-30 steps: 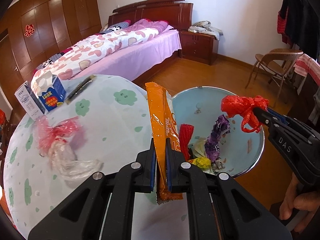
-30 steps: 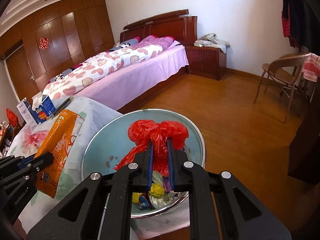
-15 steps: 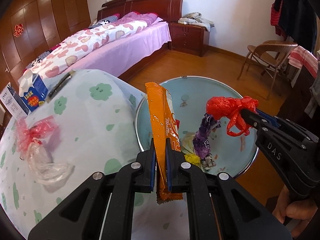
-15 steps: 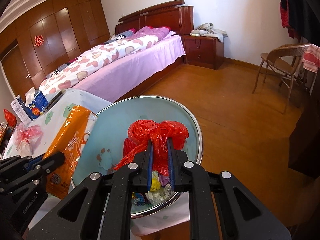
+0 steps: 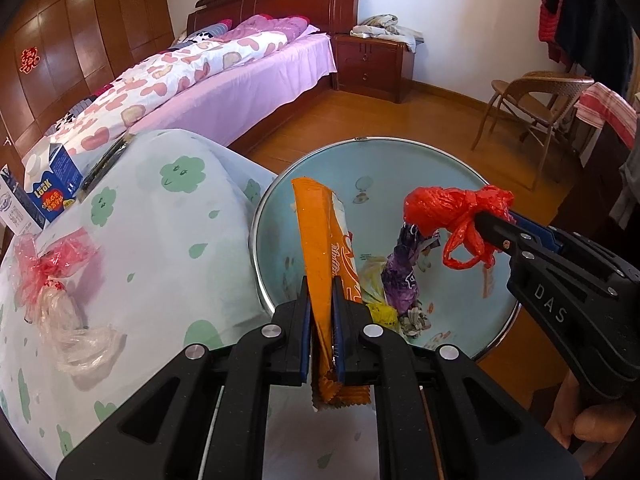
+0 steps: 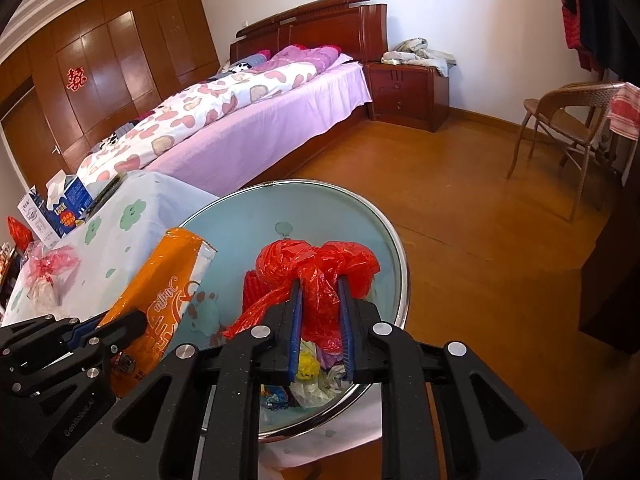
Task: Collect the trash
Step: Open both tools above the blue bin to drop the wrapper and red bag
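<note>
**Trash held over the basin**

Wrappers and bags fill the near part of a round, pale blue basin (image 5: pixel 472 184) with a metal rim, which sits at the centre of both views. Inside it lie a yellow scrap (image 5: pixel 382 313), a purple wrapper (image 5: pixel 402 276), whitish plastic and, seen from the right wrist, a red ribbed piece (image 6: pixel 251 290) against the left wall. The far half of the basin floor is bare.

At the bottom centre of the left wrist view, the left gripper (image 5: pixel 321 322) is clamped almost fully shut on a long orange wrapper (image 5: pixel 318 240), its blue pads pressing both faces. The wrapper stands up and away from the jaws, its top over the basin's left side.

At the bottom centre of the right wrist view, the right gripper (image 6: pixel 320 320) has a knotted red plastic bag (image 6: pixel 316 264) between its blue pads. Its jaws have just been opening a little and stand only narrowly apart, with the bag's crumpled plastic still filling the gap and the knot bulging past the tips above the basin.

Left of the basin, the pale tablecloth (image 5: pixel 160 240) with green flowers carries a crumpled clear and pink bag (image 5: pixel 52 272) at mid left. Farther back, at the cloth's far edge, stands a blue carton (image 5: pixel 52 184).
</note>
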The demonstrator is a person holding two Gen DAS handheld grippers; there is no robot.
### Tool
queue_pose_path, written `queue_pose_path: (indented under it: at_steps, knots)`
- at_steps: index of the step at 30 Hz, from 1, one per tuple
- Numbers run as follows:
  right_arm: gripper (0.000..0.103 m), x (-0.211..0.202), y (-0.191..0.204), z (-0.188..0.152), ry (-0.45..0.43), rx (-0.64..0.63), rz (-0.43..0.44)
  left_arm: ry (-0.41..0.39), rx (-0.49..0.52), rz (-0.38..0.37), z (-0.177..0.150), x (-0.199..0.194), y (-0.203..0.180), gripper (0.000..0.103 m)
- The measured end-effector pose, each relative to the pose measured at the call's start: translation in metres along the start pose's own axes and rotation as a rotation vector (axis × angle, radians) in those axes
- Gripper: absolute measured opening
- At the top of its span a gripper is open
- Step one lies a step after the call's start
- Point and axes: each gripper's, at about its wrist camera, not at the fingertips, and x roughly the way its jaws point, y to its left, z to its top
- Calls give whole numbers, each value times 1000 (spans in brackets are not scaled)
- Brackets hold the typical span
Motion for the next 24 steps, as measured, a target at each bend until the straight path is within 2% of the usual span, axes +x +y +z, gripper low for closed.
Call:
queue_pose_path:
  at_steps: [4,6,10,14,15,18,21,23,24]
  knots:
    - [21,1,0,1,-5,6,5,-1,-3,2,1,1,0,12]
    - [23,1,1,1,-10,11,10,-5,-5,6,1,0,0,27]
    - [31,-2,1,3,-19,15,17,-14,-7,11,2,0,2,35]
    - [33,-6,-2,6,-44,42,16,-22,-30,16,2,-3,7,56]
    - [35,-6,-2,5,-50,47,15,-26,-40,21,2,-5,9,64]
    - [41,-11,-3,3,-81,79,-3,-51,-60,41,3,-10,14,73]
    - [53,-14,-2,2,-105,111,-24,-65,-75,60,2,-15,18,84]
    - [63,-15,1,1,-107,119,-31,-70,-88,76,1,-17,21,87]
    - [65,-16,-1,2,-108,119,-34,-69,-91,80,1,-18,22,87]
